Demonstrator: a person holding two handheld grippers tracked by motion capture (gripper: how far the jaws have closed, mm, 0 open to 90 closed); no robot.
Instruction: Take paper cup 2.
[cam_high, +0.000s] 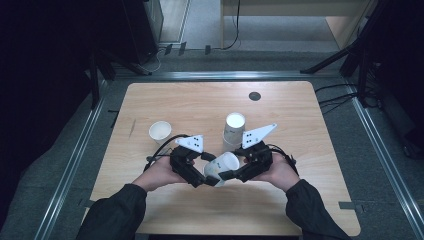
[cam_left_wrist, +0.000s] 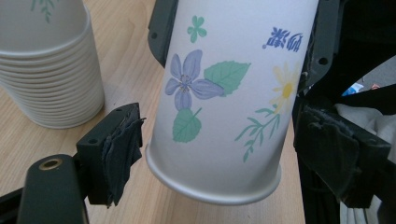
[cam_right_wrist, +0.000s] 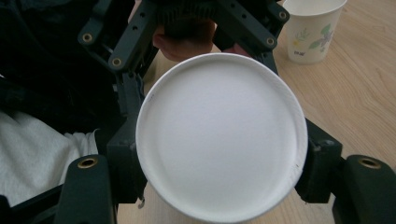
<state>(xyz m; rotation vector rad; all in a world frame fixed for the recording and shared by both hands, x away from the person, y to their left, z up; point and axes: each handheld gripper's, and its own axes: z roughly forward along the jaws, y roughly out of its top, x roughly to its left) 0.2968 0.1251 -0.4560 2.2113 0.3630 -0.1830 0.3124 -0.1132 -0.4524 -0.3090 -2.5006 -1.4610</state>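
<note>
A white paper cup (cam_high: 223, 165) printed with flowers lies on its side in the air between both grippers, low over the table's front. My right gripper (cam_right_wrist: 222, 154) is shut on the cup (cam_right_wrist: 222, 135) near its mouth, which faces that camera. In the left gripper view the cup's (cam_left_wrist: 219, 93) narrow base points at the camera and sits between my left gripper's (cam_left_wrist: 224, 158) pads; the left pad (cam_left_wrist: 119, 154) stands a little off the cup wall. In the high view the left gripper (cam_high: 206, 179) and right gripper (cam_high: 229, 175) meet tip to tip.
A stack of nested cups (cam_high: 234, 129) stands just behind the grippers, seen close as the stack (cam_left_wrist: 46, 70). A single upright cup (cam_high: 160, 131) sits to the left, the same cup (cam_right_wrist: 310, 30). The wooden table (cam_high: 200, 100) has a dark round disc (cam_high: 254, 96) at the back.
</note>
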